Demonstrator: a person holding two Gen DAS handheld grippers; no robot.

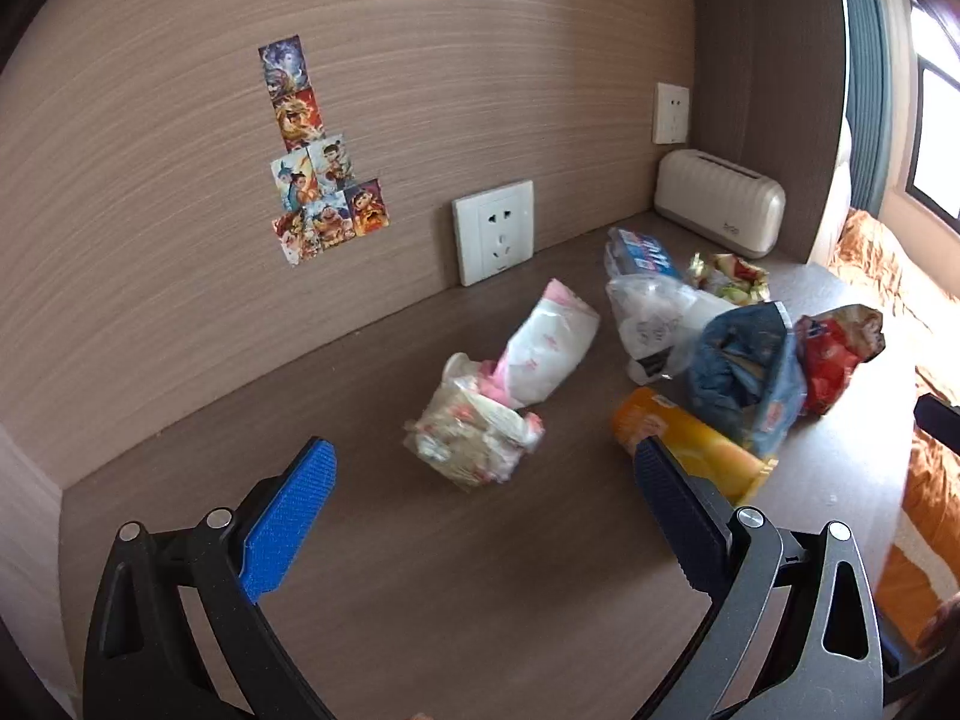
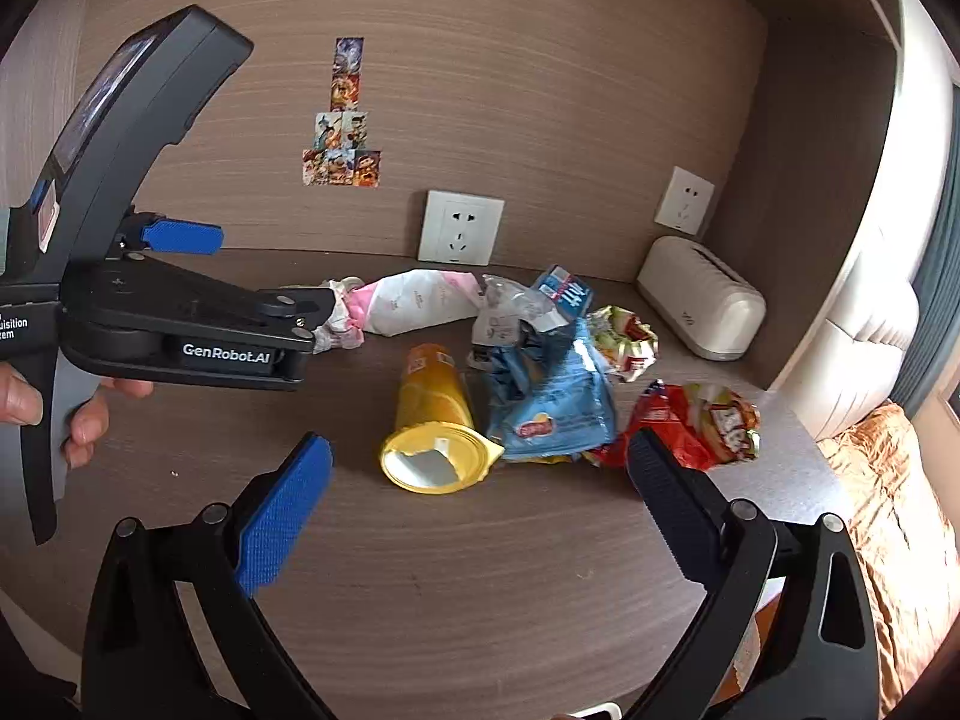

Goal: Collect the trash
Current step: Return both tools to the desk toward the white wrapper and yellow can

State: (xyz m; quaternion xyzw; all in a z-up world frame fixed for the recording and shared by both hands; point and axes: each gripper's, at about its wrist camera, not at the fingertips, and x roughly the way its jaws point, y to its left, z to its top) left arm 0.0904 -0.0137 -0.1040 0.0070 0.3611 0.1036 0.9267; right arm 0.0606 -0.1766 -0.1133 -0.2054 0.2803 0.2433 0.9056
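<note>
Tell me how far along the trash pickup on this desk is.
Nothing looks collected yet, and no bin shows. Both the left gripper and the right gripper are open and empty. The left one points at the crumpled pink and white wrapper, which looks like the first pick. Still lying on the desk: the yellow chip can, the blue chip bag, the red snack bag and the wrappers behind them.

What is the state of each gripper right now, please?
Left gripper: open, holding nothing, just short of the crumpled wrapper.
Right gripper: open, holding nothing, in front of the yellow tube.
</note>
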